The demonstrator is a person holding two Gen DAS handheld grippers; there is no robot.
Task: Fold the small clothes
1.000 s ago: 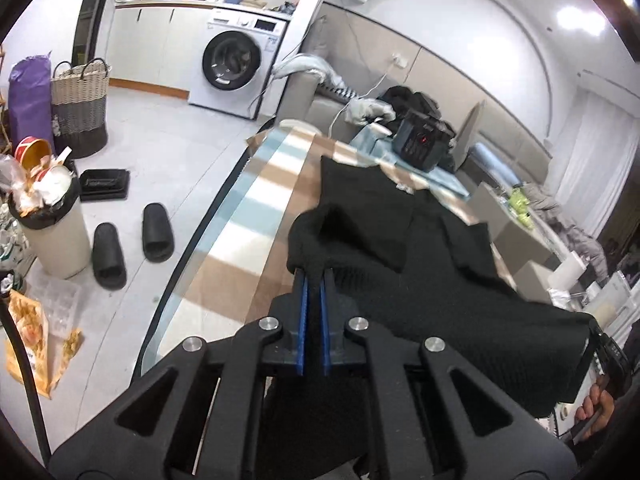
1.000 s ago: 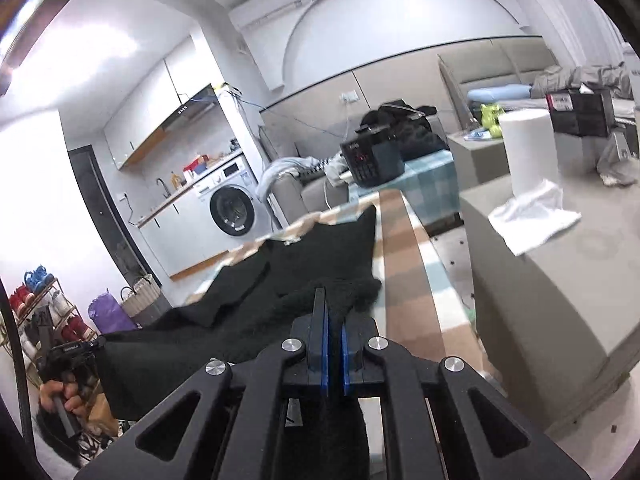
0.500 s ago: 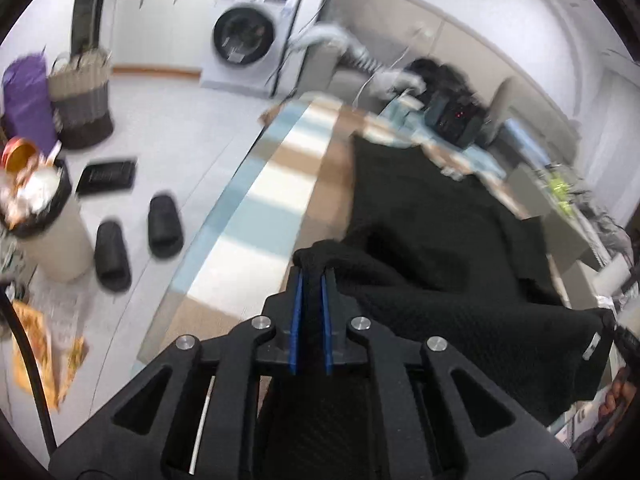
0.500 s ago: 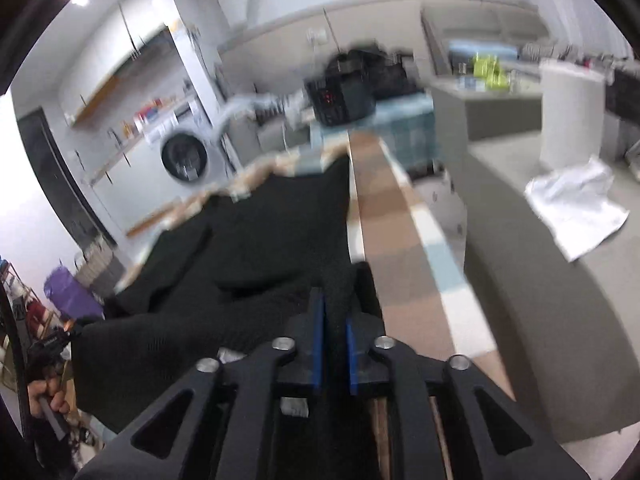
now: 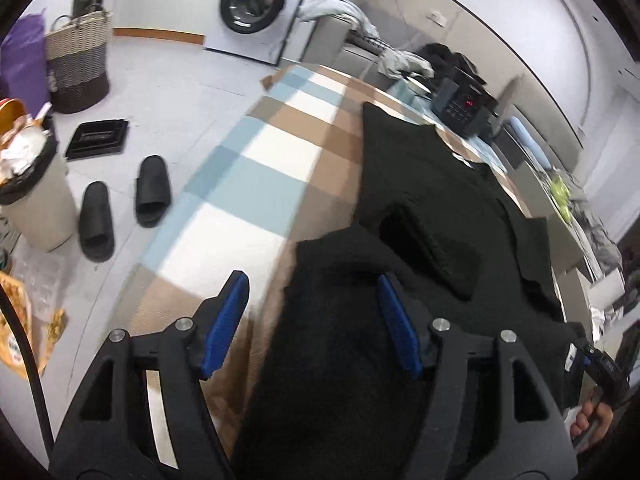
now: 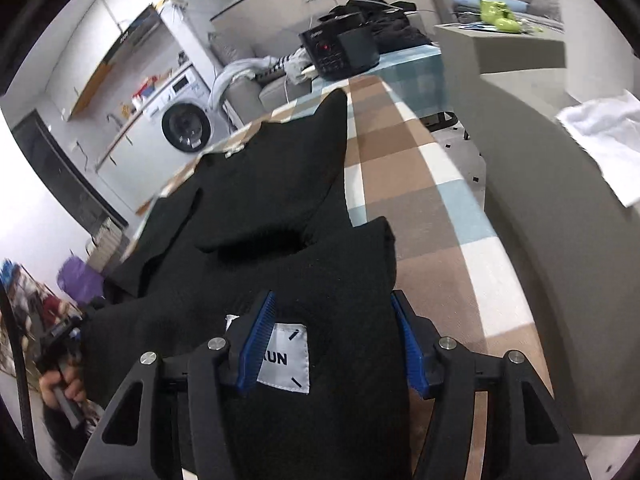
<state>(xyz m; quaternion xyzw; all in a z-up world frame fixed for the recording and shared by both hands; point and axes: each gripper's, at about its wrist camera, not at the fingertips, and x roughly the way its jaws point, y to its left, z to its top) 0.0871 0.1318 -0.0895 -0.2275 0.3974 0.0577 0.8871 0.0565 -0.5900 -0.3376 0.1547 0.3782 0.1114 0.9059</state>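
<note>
A black knitted garment [image 5: 420, 184] lies lengthwise on the checked tablecloth [image 5: 256, 176], its near end folded over onto its body. My left gripper [image 5: 312, 320] hovers over the folded end's left edge. Its jaws are opening, with cloth lying loose between the blue pads [image 5: 226, 320]. In the right wrist view the garment [image 6: 280, 200] shows a white label [image 6: 284, 356] between the fingers. My right gripper [image 6: 334, 344] is over the fold's right edge, jaws opening, the pads no longer pinching the cloth.
Left of the table, on the floor, are black slippers [image 5: 148, 192], a full bin [image 5: 32, 208], a woven basket [image 5: 76, 64] and a washing machine [image 5: 256, 4]. A black device [image 6: 340, 50] stands at the far end. A grey counter [image 6: 560, 220] with a white cloth [image 6: 600, 140] runs along the right.
Both grippers, shut on the garment's near edge, carried it forward and down over the garment's body, then opened. The cloth now lies loose between the jaws.
</note>
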